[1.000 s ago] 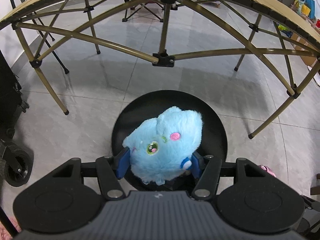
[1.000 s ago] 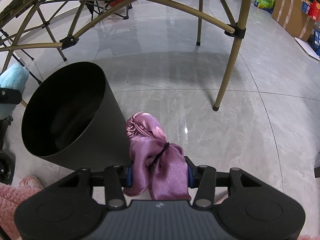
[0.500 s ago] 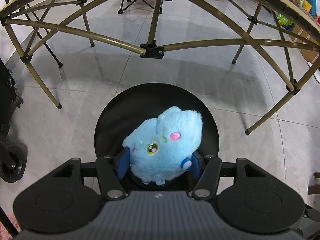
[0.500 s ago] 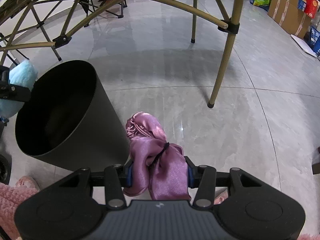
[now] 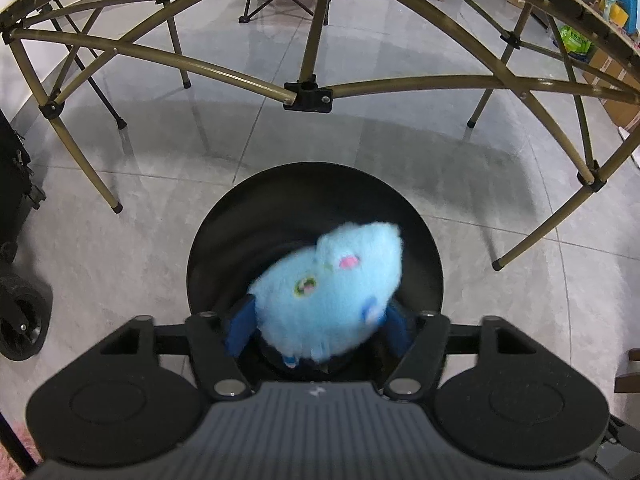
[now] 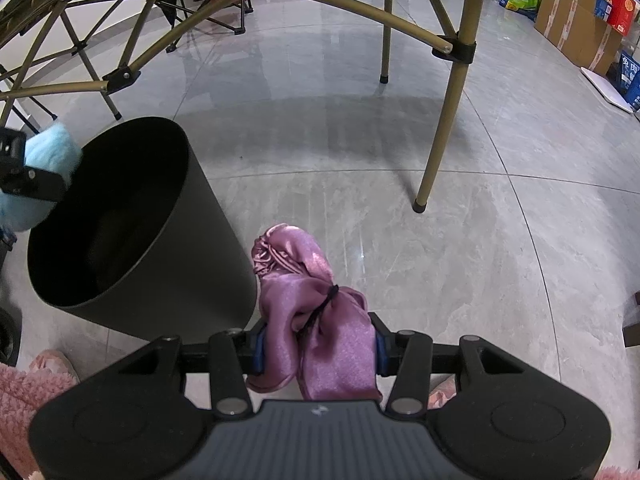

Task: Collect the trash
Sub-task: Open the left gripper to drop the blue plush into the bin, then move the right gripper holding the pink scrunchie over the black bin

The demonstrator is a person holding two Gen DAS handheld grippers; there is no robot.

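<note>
blue plush toy (image 5: 328, 296), blurred, between spread left tongs (image 5: 318, 326) above black bin (image 5: 216, 240).

left wrist: above bin (image 5: 316, 216) | right wrist: beside it (shared)

Evenly lit from overhead, bright without harshness. Soft grey shadow under the table frame (image 5: 308, 96) spread across the glossy floor (image 5: 500, 288), with pale reflections of the legs. Small specular glint on the tiles (image 6: 362, 256) in the right wrist view. Motion-blurred across the blue plush toy (image 5: 328, 292), fur edges and face smeared; sharp elsewhere. Near-black inside the bin (image 6: 104, 216), no detail visible. Strong fisheye bowing toward the borders, straight tubes curved into arches, corners darkened. Satin sheen on the purple cloth (image 6: 320, 332).
</note>
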